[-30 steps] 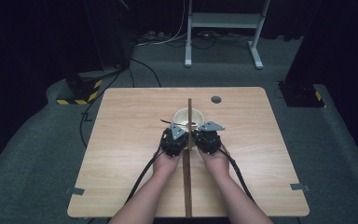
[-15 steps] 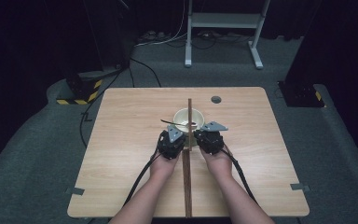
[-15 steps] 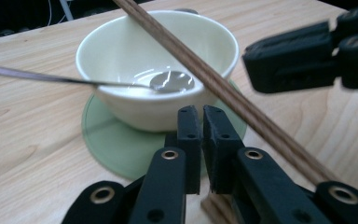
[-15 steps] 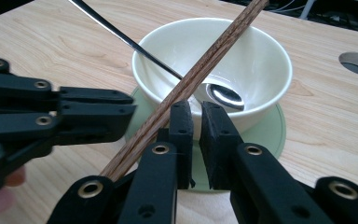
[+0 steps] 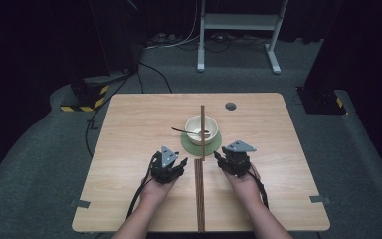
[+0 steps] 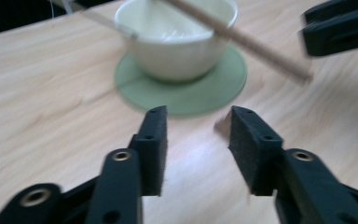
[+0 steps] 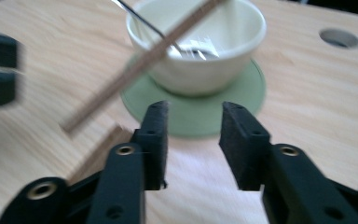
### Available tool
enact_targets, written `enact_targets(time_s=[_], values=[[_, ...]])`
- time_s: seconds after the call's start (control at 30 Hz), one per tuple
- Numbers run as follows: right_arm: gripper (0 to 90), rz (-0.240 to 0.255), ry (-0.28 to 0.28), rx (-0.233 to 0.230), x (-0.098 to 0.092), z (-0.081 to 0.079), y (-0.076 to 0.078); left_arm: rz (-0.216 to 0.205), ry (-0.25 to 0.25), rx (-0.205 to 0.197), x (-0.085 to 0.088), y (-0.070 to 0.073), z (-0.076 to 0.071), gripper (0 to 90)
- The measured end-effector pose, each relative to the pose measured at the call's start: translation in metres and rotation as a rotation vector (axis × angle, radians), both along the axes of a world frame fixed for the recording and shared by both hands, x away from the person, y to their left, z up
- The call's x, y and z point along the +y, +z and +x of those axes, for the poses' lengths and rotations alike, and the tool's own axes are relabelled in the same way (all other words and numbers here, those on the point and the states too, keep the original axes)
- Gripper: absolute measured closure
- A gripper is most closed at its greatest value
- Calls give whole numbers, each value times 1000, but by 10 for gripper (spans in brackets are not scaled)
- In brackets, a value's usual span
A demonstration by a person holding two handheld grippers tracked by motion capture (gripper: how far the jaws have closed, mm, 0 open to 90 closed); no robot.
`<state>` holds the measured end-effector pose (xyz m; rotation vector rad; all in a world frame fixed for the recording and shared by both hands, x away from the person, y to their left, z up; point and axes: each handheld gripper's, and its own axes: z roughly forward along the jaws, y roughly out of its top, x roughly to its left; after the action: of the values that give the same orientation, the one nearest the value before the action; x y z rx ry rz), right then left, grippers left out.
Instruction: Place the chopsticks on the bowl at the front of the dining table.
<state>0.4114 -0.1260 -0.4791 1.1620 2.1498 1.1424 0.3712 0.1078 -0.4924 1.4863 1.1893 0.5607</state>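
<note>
Now both grippers [image 5: 180,164] [image 5: 218,156] open, empty-jawed.

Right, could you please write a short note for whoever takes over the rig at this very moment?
Left gripper: fingers have just been opening, nothing between them; open, short of the green coaster.
Right gripper: likewise open and empty, facing the coaster.
Things: white bowl on the coaster at mid-table, spoon inside, one wooden stick lying across the bowl's rim.
Done: stick laid and let go.
Left: probably the wooden strips between the hands.
</note>
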Motion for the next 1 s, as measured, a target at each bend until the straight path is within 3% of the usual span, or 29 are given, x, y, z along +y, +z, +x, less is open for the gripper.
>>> enact_targets(time_s=[0.07, 0.13, 0.17, 0.27, 0.33, 0.47, 0.57, 0.63, 0.7, 0.73, 0.77, 0.83, 0.87, 0.9, 0.93, 1.0], values=[[565, -1, -20, 18, -12, -7, -5, 14, 10, 19, 13, -4, -6, 518], [546, -10, -29, 22, -25, -11, -12, 35, 32, 72, 33, -11, -13, 483], [519, -32, -32, 32, -35, -13, -17, 22, 64, 80, 41, -15, -15, 460], [496, -76, -59, 51, -62, -20, -28, 47, 102, 109, 69, -22, -27, 431], [488, -99, -87, 64, -84, -25, -34, 34, 143, 133, 88, -26, -35, 413], [477, -121, -141, 96, -124, -37, -41, 43, 208, 155, 122, -30, -47, 376], [457, -116, -163, 102, -146, -44, -42, 54, 252, 158, 142, -31, -51, 360], [427, -115, -164, 105, -157, -47, -42, 46, 278, 184, 153, -33, -51, 362], [390, -73, -160, 132, -164, -47, -42, -10, 306, 196, 159, -44, -51, 362], [364, -58, -149, 138, -165, -47, -42, -15, 313, 152, 162, -47, -54, 331], [346, -55, -140, 143, -165, -46, -42, -37, 342, 154, 162, -46, -54, 363], [341, -83, -137, 136, -162, -47, -43, -29, 377, 156, 160, -47, -54, 344], [339, -91, -144, 129, -160, -48, -43, -14, 364, 155, 158, -47, -56, 342], [335, -92, -160, 132, -159, -49, -43, -28, 367, 136, 154, -47, -55, 346], [321, -92, -180, 133, -157, -50, -43, -1, 351, 143, 155, -47, -57, 349], [310, -112, -188, 115, -156, -51, -43, -15, 337, 161, 157, -46, -57, 350]])
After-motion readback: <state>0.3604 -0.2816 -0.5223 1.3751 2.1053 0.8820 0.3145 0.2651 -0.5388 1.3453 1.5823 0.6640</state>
